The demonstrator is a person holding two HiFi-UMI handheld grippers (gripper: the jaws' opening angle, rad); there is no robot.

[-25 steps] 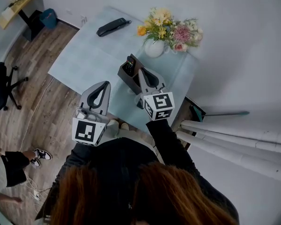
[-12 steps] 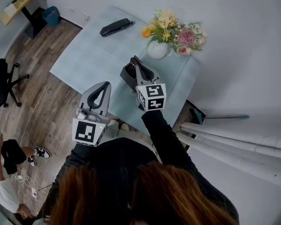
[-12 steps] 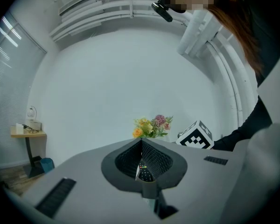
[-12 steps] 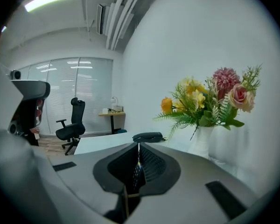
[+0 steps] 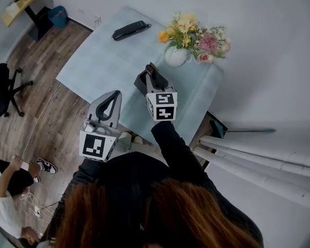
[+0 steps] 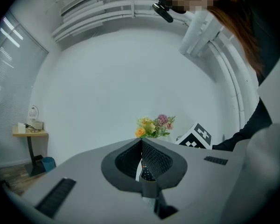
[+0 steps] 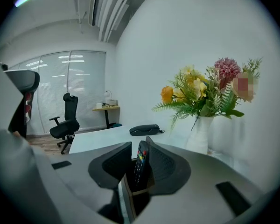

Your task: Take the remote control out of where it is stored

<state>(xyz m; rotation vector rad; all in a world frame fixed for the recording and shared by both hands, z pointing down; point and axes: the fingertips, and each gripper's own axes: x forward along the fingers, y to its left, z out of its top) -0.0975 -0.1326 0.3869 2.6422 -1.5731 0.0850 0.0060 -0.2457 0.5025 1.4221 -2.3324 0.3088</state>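
Observation:
The black remote control (image 7: 141, 164) with coloured buttons stands upright in a dark brown holder (image 5: 140, 81) on the pale blue table (image 5: 101, 61). My right gripper (image 5: 151, 69) hangs over the holder, tilted down. In the right gripper view its jaws (image 7: 139, 143) have just been opening and stand either side of the remote's top, a gap showing on the left side. The holder's wall (image 7: 136, 192) shows below. My left gripper (image 5: 115, 93) is held level at the table's near edge, shut and empty (image 6: 141, 142). Through its jaws the remote (image 6: 147, 172) shows ahead.
A white vase (image 5: 174, 56) of flowers stands just behind the holder. A black case (image 5: 129, 30) lies at the table's far side. A black office chair (image 5: 0, 94) and a crouching person (image 5: 10, 185) are on the wooden floor at left.
My right gripper has moved left and down over the holder, and its jaws have parted around the remote. The left gripper stayed put. The person at lower left shifted.

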